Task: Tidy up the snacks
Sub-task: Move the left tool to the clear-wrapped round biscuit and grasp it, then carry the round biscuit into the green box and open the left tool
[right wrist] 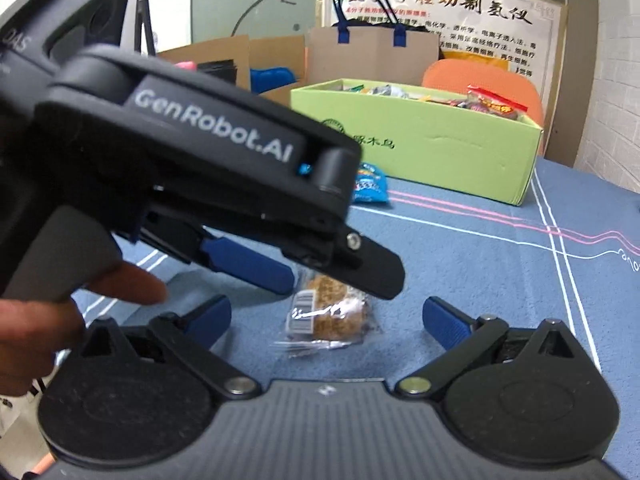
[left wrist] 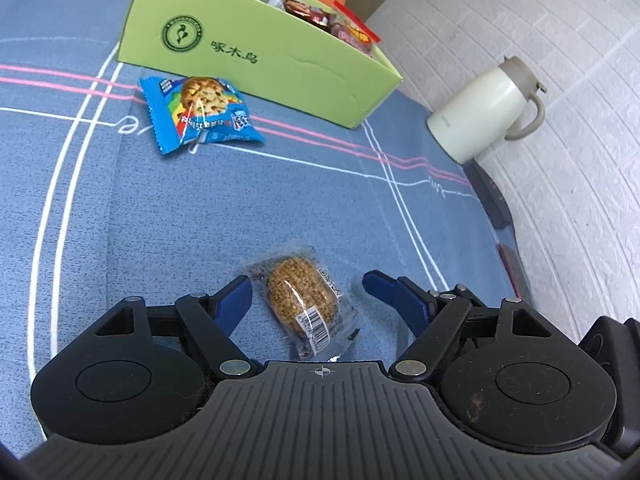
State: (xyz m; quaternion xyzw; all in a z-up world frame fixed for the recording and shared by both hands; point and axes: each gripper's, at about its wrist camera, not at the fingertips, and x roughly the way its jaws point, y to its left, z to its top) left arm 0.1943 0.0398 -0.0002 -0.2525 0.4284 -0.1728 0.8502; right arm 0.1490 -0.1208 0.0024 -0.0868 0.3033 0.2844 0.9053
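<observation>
A sesame cake in a clear wrapper (left wrist: 300, 300) lies on the blue tablecloth (left wrist: 160, 220). My left gripper (left wrist: 308, 286) stands open around it, one blue finger (left wrist: 236, 300) on each side, and the pads do not press on it. In the right wrist view the left gripper's black housing (right wrist: 208, 136) reaches in from the left over the same cake (right wrist: 332, 316). My right gripper (right wrist: 328, 316) is open just behind the cake and holds nothing. A blue cookie packet (left wrist: 200, 112) (right wrist: 370, 188) lies in front of the green snack box (left wrist: 260, 52) (right wrist: 420, 140).
The box holds several wrapped snacks. A cream jug (left wrist: 480, 108) stands at the table's right edge by a white brick wall. A person's hand (right wrist: 40, 320) grips the left gripper's handle. Behind the table are a paper bag (right wrist: 372, 56), cardboard boxes and an orange chair (right wrist: 480, 80).
</observation>
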